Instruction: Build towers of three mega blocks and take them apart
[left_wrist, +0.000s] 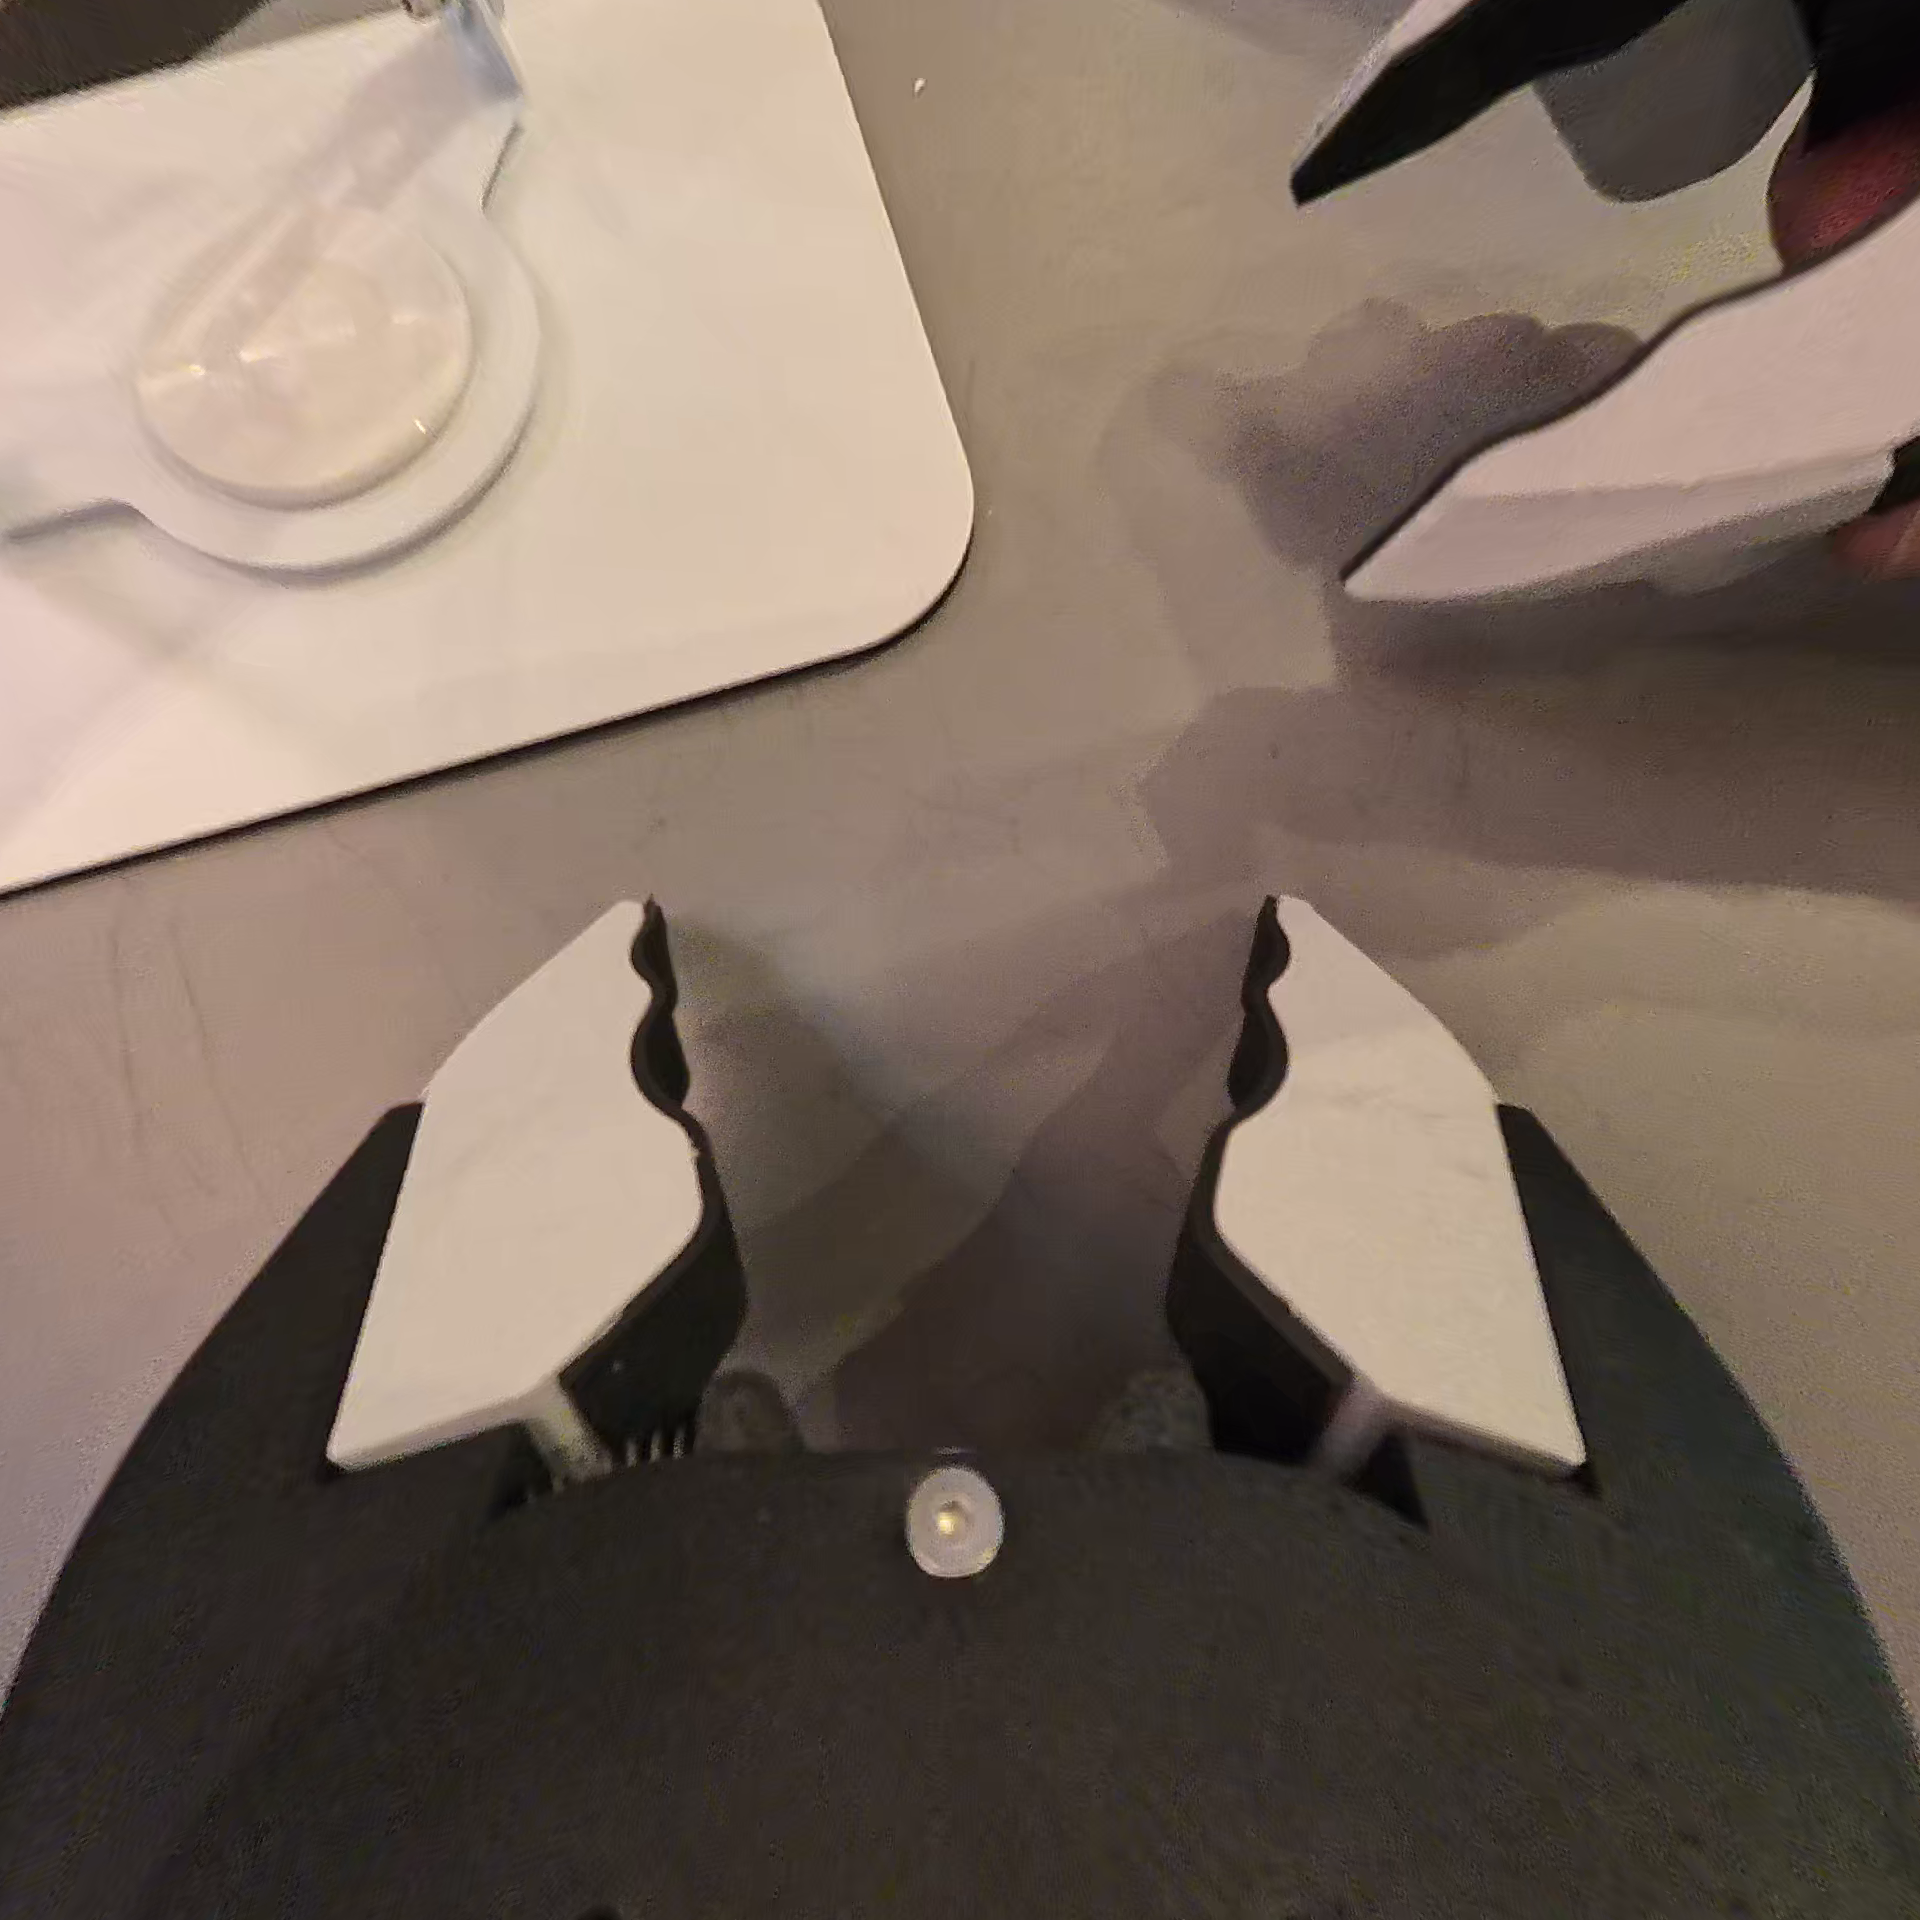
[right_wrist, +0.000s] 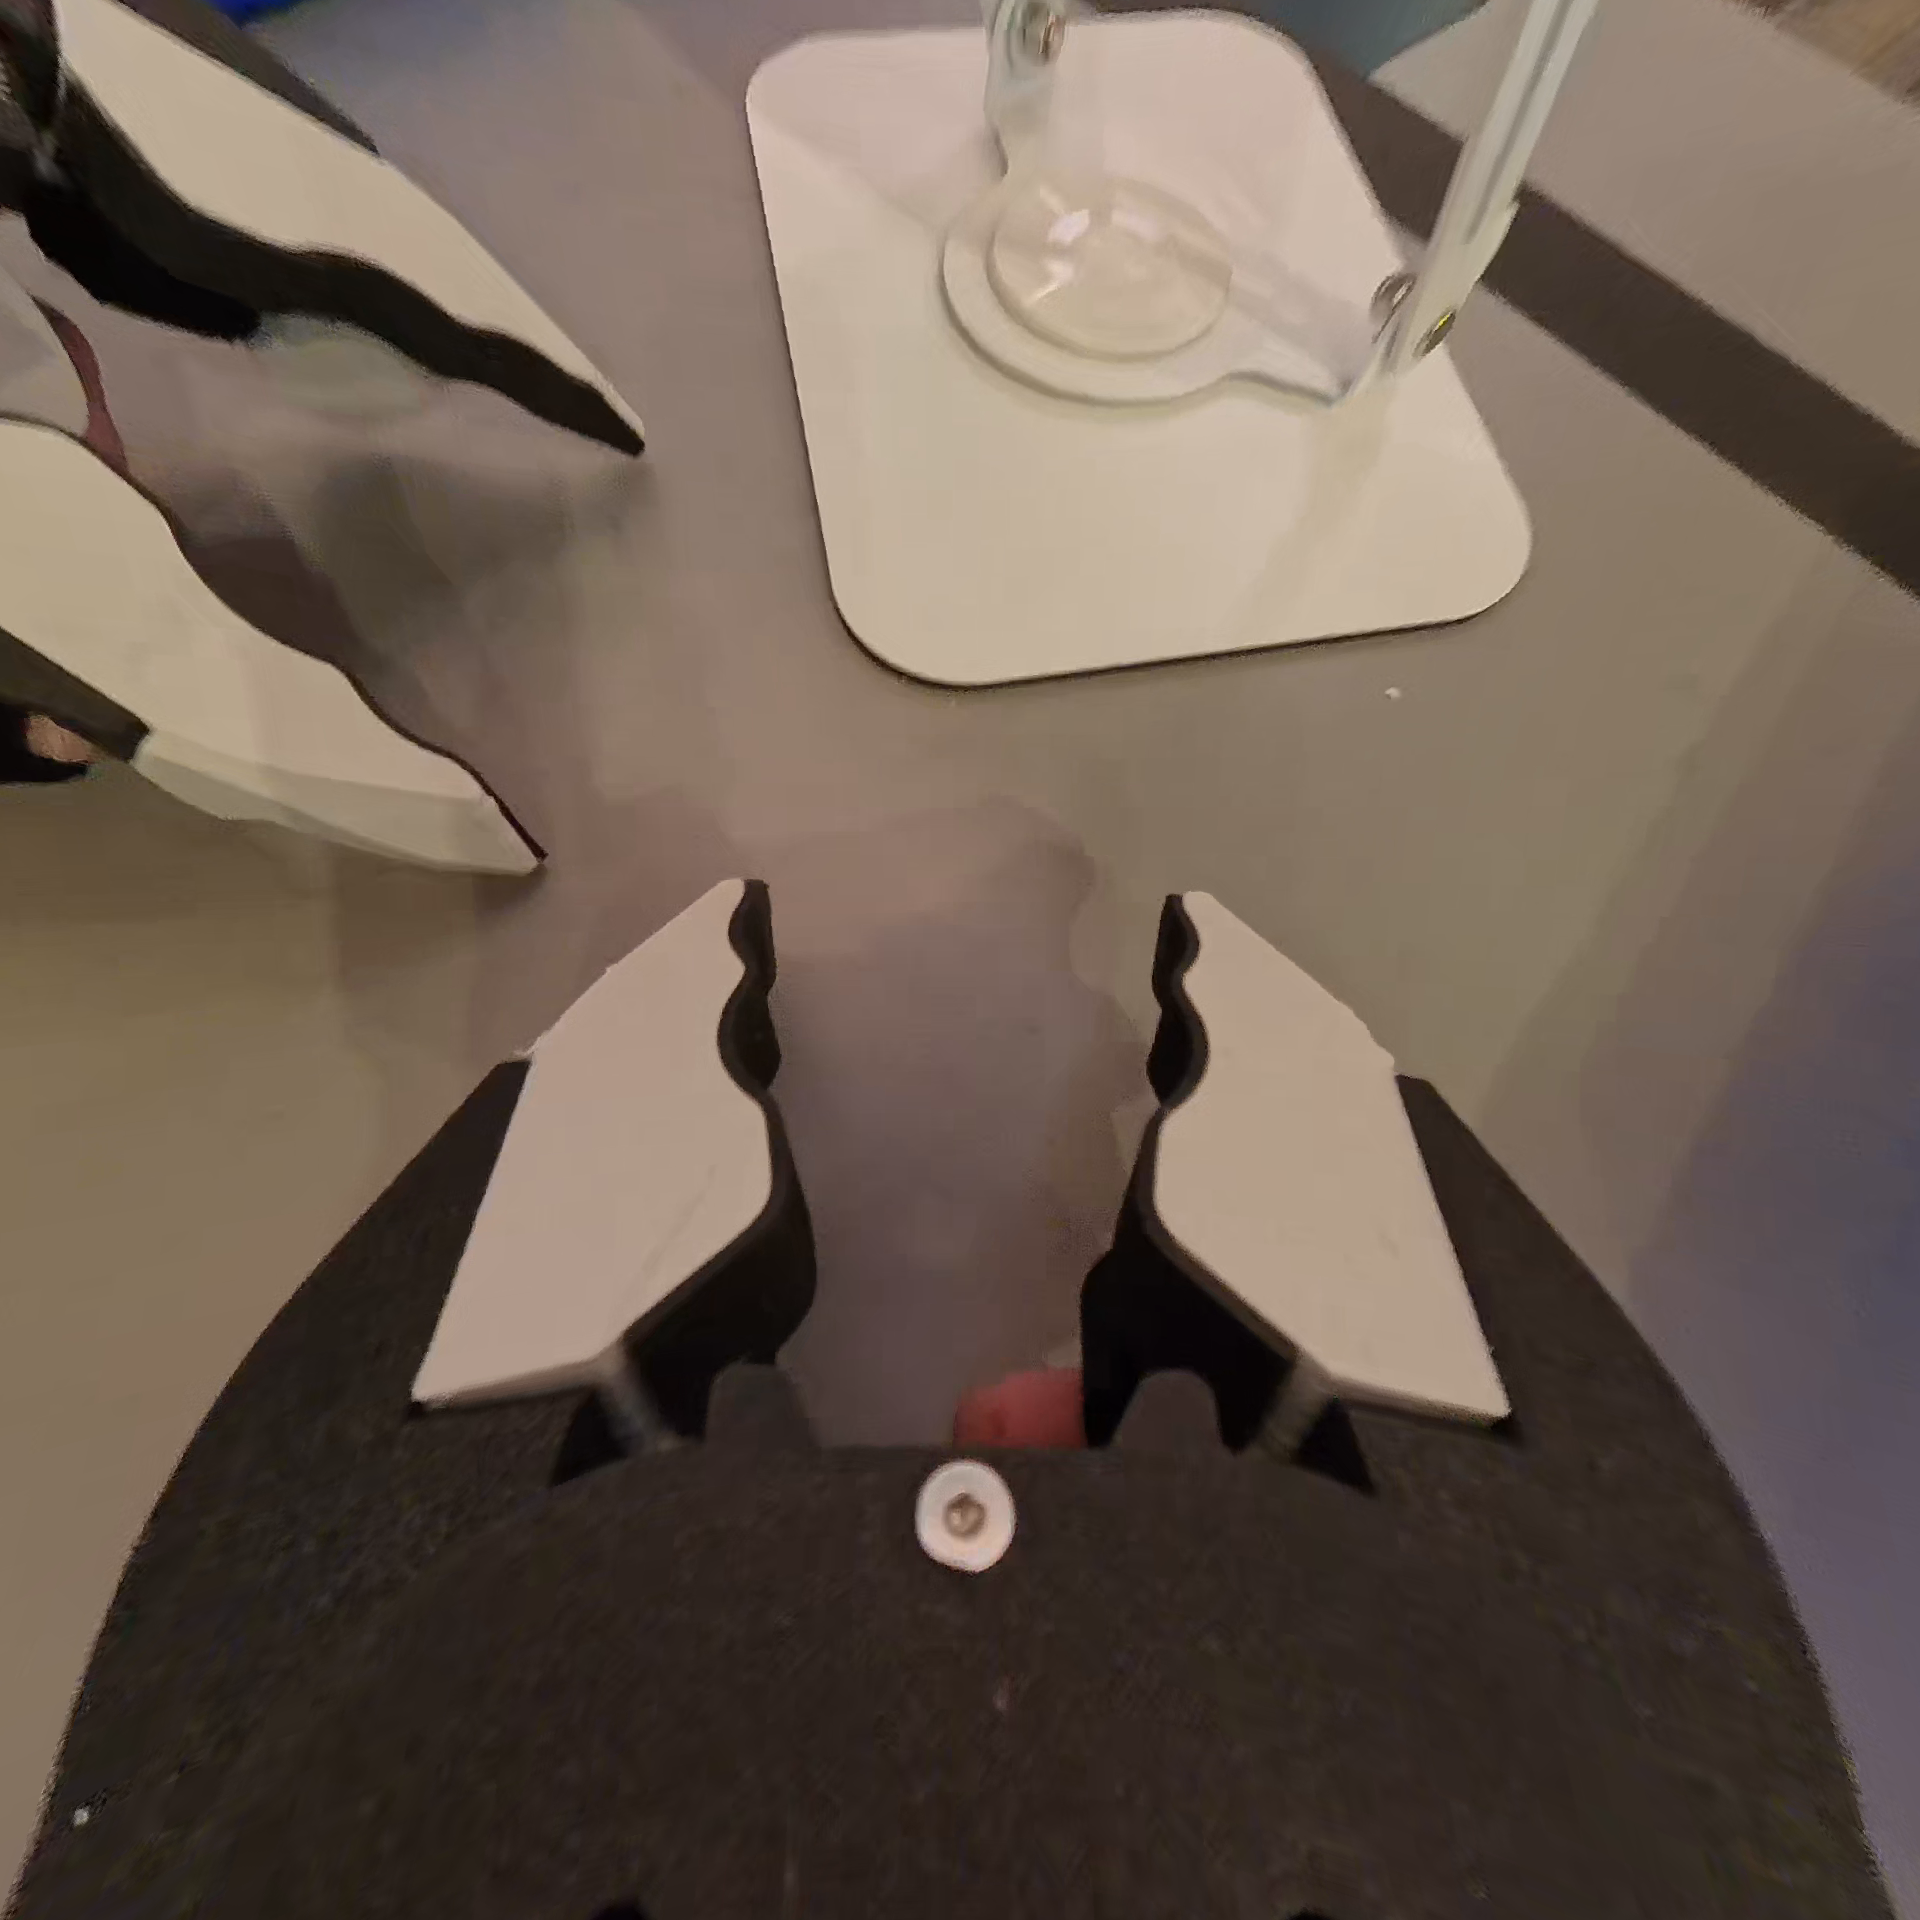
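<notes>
Left wrist view: your left claw (left_wrist: 961, 914) hangs released over the bare grey surface (left_wrist: 1039, 727), its white fingers (left_wrist: 551, 1174) spread wide with nothing between them. At upper left lies a white rounded mat (left_wrist: 727, 468) bearing a clear stand base (left_wrist: 312, 374) with a domed disc. Your right claw (left_wrist: 1320, 384) enters from the upper right, also spread apart, and a reddish shape sits blurred deep between its fingers at the frame's edge; you cannot tell from here what it is.

Right wrist view: your right claw (right_wrist: 966, 904) points across the same grey surface (right_wrist: 1455, 935), fingers (right_wrist: 623, 1195) parted, the tips gripping nothing. A small red piece (right_wrist: 1013, 1408), possibly a mega block, shows low in the throat of the claw near its base; whether it is held there or lies on the surface beneath cannot be told. Ahead sits the white mat (right_wrist: 1039, 540) with the clear stand base (right_wrist: 1101, 281) and a clear upright strut (right_wrist: 1455, 239) rising at its right side. Your left claw (right_wrist: 592, 644) comes in from the left, released and empty. No block tower appears in either view.
</notes>
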